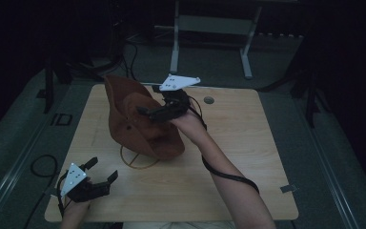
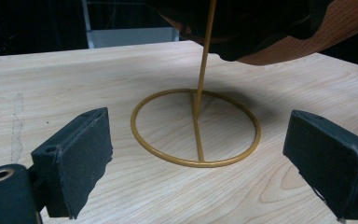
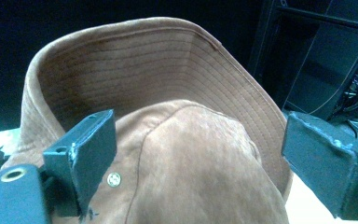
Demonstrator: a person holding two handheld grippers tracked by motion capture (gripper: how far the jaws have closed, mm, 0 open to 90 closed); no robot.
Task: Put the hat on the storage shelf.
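Stand (image 2: 199,88): upper rod hidden behind the hat (image 1: 138,121), ahead of the left claw (image 2: 200,154). Hat's near crown cut off at the bottom edge below the right claw (image 3: 200,154). Desk (image 1: 248,157) near edge cut off behind both claws.

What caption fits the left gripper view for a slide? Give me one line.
Open left hand-held gripper faces the gold wire stand on the wooden table, the brown hat perched above.
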